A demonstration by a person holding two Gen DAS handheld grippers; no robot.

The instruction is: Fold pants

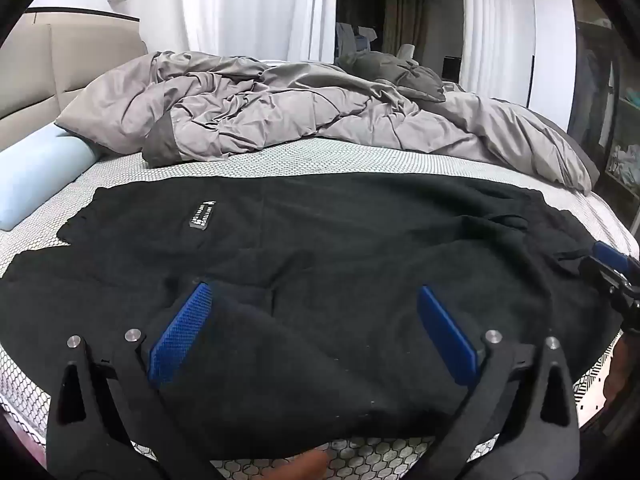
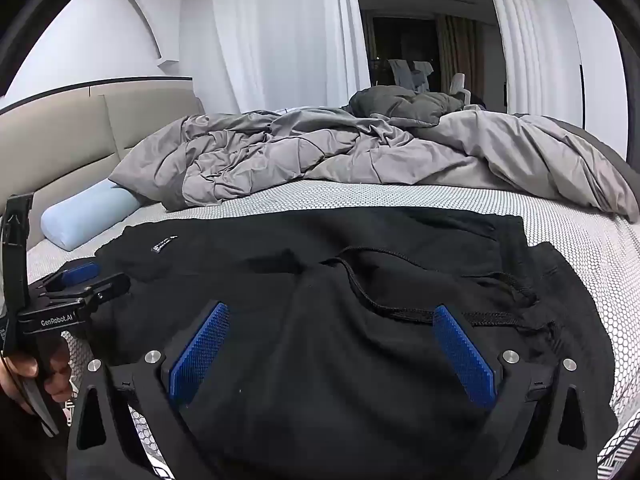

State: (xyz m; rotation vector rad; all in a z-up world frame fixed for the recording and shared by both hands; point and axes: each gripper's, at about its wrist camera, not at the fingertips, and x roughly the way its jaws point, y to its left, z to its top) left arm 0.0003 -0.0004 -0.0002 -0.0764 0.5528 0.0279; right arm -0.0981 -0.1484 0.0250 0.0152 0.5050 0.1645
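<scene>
With the black pants (image 1: 320, 248) spread on the near side of the bed (image 1: 304, 160), both our left tongs (image 1: 312, 300) and right tongs (image 2: 332, 320) hung wide and empty, so we judged it best to pinch the near edge evenly.

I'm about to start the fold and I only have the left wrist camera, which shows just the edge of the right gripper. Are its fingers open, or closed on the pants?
Observer: The right gripper is wide open over the black pants and is pinching nothing.
Operator: Is anything loose near it?
Observer: Yes. A black drawstring lies on the fabric and runs past the tip of its right-hand finger.
Operator: How does my left gripper look from that side?
Observer: The left gripper is over the left part of the pants, with a hand wrapped around its handle.
</scene>
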